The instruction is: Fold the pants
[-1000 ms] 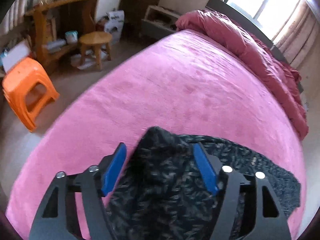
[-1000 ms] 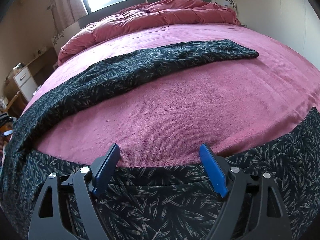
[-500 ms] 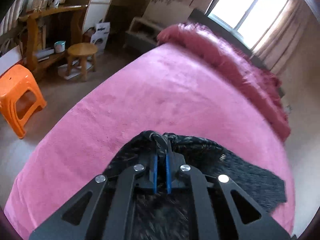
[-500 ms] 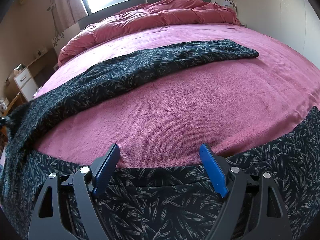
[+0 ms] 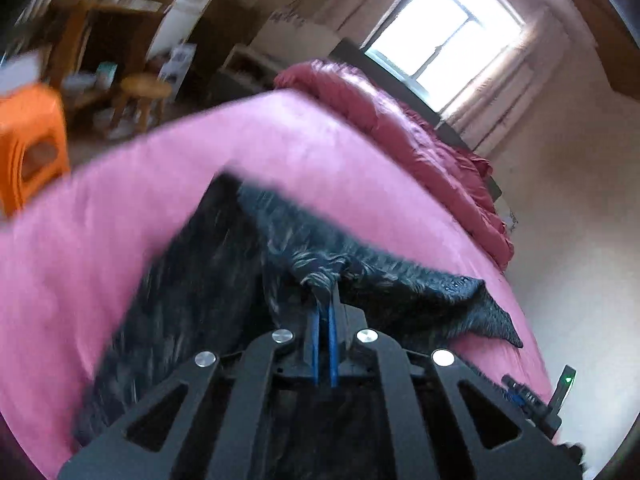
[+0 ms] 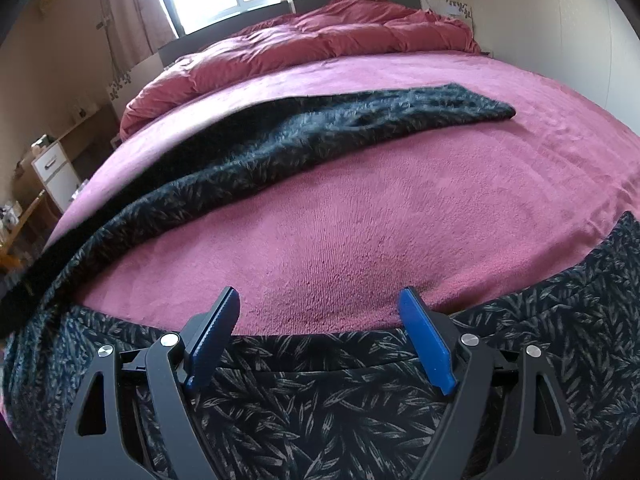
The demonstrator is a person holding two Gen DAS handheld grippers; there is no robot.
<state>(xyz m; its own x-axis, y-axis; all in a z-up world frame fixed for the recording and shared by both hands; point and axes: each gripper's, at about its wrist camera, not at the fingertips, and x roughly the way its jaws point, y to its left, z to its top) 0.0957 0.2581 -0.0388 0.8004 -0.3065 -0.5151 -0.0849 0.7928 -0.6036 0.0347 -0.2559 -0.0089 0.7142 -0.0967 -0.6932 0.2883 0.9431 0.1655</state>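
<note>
Dark leaf-print pants (image 6: pixel 280 152) lie across a pink bed (image 6: pixel 380 224), one leg stretching to the far right, the waist part under my right gripper (image 6: pixel 320 312). My right gripper is open and empty, its blue pads just above the waist edge (image 6: pixel 320 364). My left gripper (image 5: pixel 325 304) is shut on a pinched bunch of the pants fabric (image 5: pixel 320 272) and holds it lifted off the bed (image 5: pixel 120 216). The fabric hangs from the pads and trails right to a leg end (image 5: pixel 488 312).
A rumpled red duvet (image 6: pixel 320 40) lies along the head of the bed under a window (image 5: pixel 448 32). An orange plastic stool (image 5: pixel 28 140), a round wooden stool (image 5: pixel 144 88) and a desk stand on the floor left of the bed. A white drawer unit (image 6: pixel 56 172) stands by the wall.
My left gripper closed on the pants fabric and has since lifted it and tilted upward. The pants leg on the bed is being dragged. My right gripper has stayed open and still.
</note>
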